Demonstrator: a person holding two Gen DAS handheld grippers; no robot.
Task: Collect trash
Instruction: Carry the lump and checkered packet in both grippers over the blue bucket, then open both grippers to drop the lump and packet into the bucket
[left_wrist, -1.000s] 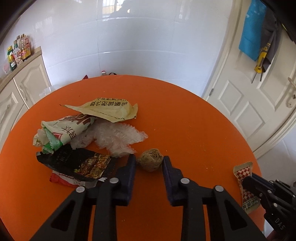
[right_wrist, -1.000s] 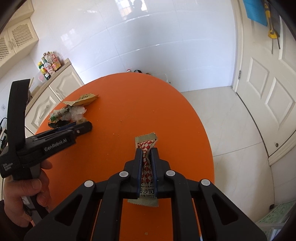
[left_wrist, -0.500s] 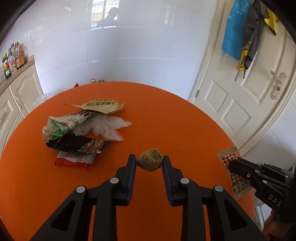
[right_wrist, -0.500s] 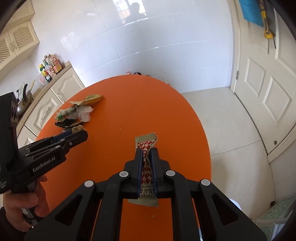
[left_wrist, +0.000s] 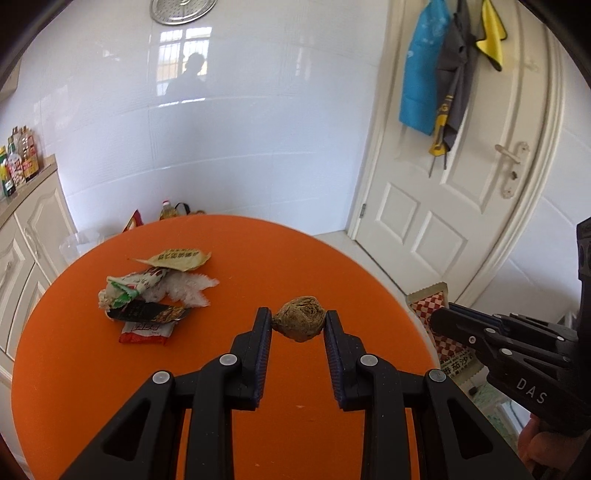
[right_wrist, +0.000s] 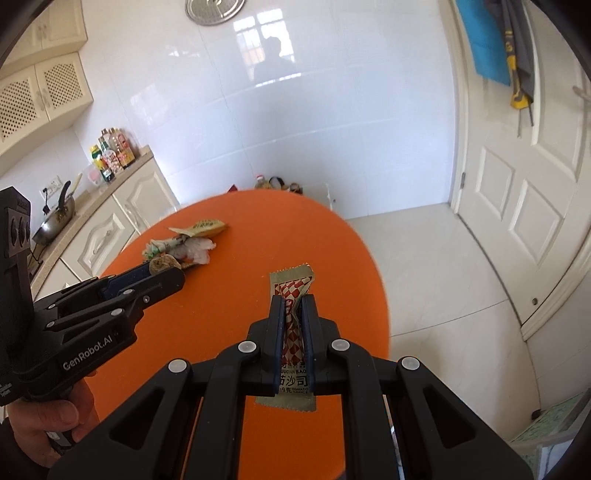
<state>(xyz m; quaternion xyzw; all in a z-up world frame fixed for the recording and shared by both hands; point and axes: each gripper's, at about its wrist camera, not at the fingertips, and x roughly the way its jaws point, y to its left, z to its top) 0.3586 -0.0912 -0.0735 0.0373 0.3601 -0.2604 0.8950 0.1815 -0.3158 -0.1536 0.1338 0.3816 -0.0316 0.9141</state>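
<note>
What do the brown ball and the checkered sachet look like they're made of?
Brown ball: likely crumpled paper or dried plant fibre; matte, wrinkled, no shine. Checkered sachet: thin printed plastic or foil laminate with crimped serrated ends, creasing where the right gripper pinches it.

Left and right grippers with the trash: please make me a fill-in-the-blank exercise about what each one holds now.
1. The left gripper is shut on a brown crumpled ____.
2. The right gripper clamps a sauce packet with a red and white ____ pattern.
3. The wrapper pile lies on the ____ table.

Missing words: ball; checkered; orange
</note>
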